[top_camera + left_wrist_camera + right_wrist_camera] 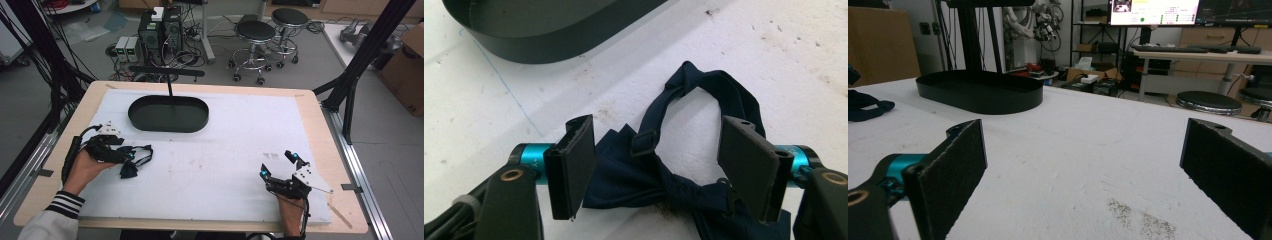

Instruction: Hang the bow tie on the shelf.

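Item one: your left gripper (pixel 131 155), at the left edge of the white mat (pixel 225 150). Its jaws stand wide apart, set down on either side of a dark navy bow tie (pixel 649 180). In the left gripper view the tie's knot and wings lie between the two pads (pixel 576 165), and its strap (pixel 704 90) loops away from the jaws across the mat. Whether either pad touches the cloth you cannot tell; nothing is clamped.

Item two: the bow tie itself, seen from the high view (pixel 131 167) as a small dark bundle on the mat, just beside your left hand (pixel 87 167) and well apart from the tray.

Item three: a black oval tray (pixel 168 114) with a low wall, lying toward the far side of the mat, left of centre. In the right gripper view its wall (pixel 979 97) sits far off to the left, and a bit of the tie (pixel 865 106) shows at the left edge.

Item four: your right gripper (pixel 278 163), near the right front corner of the mat, held by your right hand (pixel 290 212). Its jaws are spread wide with bare mat between them. A patch of dark specks (pixel 1143 217) marks the mat just ahead of it.

Item five: the wooden table (pixel 320 130) bearing the mat; two stools (pixel 256 32) and computer cases (pixel 160 27) stand on the floor beyond.
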The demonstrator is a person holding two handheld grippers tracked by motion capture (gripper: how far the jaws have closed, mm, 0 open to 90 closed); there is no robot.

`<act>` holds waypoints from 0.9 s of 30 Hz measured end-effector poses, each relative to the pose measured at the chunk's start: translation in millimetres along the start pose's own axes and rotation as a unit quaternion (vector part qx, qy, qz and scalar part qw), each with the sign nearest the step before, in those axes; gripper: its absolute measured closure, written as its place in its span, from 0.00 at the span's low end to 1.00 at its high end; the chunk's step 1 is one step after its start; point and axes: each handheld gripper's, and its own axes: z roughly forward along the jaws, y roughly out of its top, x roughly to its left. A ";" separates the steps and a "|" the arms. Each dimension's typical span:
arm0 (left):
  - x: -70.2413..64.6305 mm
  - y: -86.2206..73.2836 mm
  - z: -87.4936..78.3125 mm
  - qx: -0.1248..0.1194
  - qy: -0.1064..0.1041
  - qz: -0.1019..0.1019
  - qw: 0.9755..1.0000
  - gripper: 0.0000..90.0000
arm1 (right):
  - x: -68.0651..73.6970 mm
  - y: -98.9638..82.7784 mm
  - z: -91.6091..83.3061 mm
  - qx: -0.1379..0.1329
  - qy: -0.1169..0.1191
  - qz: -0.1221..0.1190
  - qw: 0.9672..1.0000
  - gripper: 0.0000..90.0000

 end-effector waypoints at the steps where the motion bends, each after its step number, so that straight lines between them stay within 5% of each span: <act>1: -0.3 0.8 0.4 0.002 0.000 0.003 1.000 0.40 | 0.1 0.0 -0.1 0.000 0.000 0.000 1.000 0.04; 15: -2.5 4.1 7.1 0.045 0.023 0.015 0.999 0.57 | 0.1 0.0 -0.1 0.000 -0.001 0.000 1.000 0.04; 27: -7.8 4.7 13.4 0.062 0.022 0.025 0.998 0.68 | 0.0 0.0 0.0 -0.001 -0.002 -0.001 1.000 0.04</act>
